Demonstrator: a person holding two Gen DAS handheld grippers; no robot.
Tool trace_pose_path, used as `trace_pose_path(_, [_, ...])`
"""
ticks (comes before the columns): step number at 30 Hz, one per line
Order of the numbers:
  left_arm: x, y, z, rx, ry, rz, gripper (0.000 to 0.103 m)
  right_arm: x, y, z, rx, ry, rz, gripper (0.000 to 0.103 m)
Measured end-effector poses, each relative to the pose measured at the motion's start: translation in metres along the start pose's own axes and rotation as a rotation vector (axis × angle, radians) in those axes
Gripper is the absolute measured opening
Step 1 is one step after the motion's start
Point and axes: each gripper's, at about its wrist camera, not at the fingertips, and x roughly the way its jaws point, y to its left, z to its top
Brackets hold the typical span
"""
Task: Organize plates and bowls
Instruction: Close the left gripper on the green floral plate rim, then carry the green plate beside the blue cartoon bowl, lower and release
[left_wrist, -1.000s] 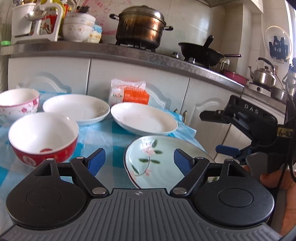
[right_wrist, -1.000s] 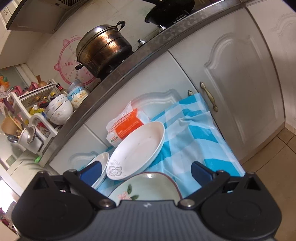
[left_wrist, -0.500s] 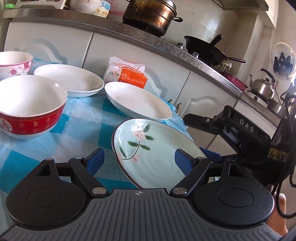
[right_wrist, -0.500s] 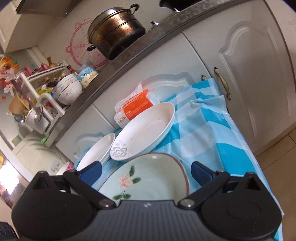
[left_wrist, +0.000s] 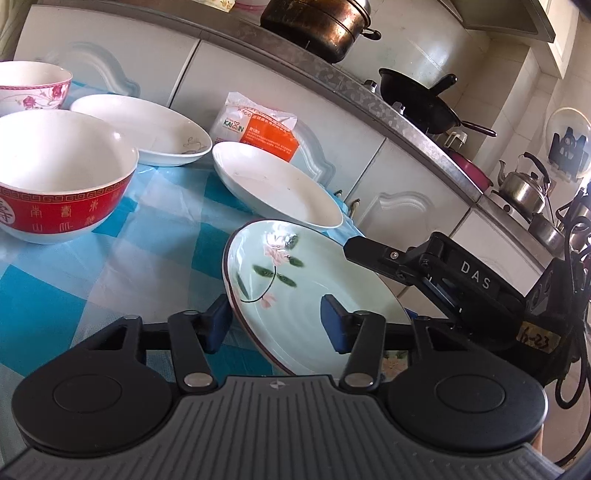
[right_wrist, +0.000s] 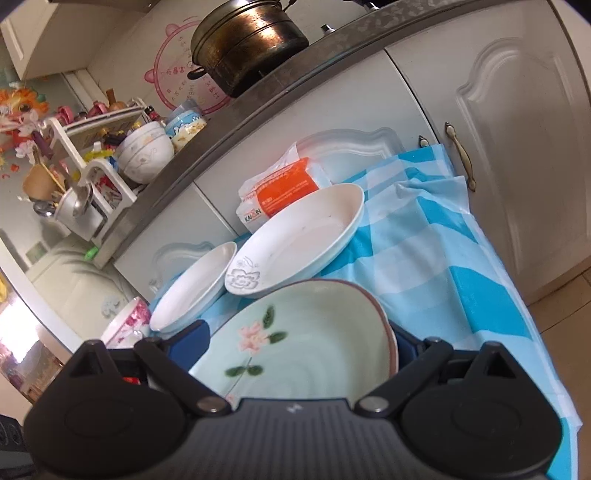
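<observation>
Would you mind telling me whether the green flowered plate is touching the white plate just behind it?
Cannot tell. In both wrist views the green plate overlaps the white plate's near rim, with no plain gap or contact visible.

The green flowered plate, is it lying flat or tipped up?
Tipped: the green plate has its near rim raised between both open grippers, left and right.

Left gripper (left_wrist: 277, 325) with jaws parted astride the near rim of a tilted pale green flowered plate (left_wrist: 314, 288), right gripper (left_wrist: 373, 254) at the plate's far right edge, red-banded bowl (left_wrist: 62, 177) left, two white dishes (left_wrist: 280, 188) behind, on blue checked cloth (left_wrist: 155, 240)
</observation>
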Motion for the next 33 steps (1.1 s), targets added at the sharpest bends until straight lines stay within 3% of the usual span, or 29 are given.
trace_pose_path(4, [-0.003,-0.001,-0.002,-0.002,-0.002,0.013,0.05,-0.001,-0.003,0.001,0.026,0.0,0.009,0.097])
trace_pose_path(13, [-0.016,0.003,-0.004,-0.026,0.006,0.023,0.049,-0.01,0.002,-0.006,0.06,0.012,0.016,0.097])
trace_pose_path(33, [-0.099,0.019,-0.031,-0.023,-0.009,0.094,0.048,-0.049,0.051,-0.051,-0.013,0.038,0.046,0.097])
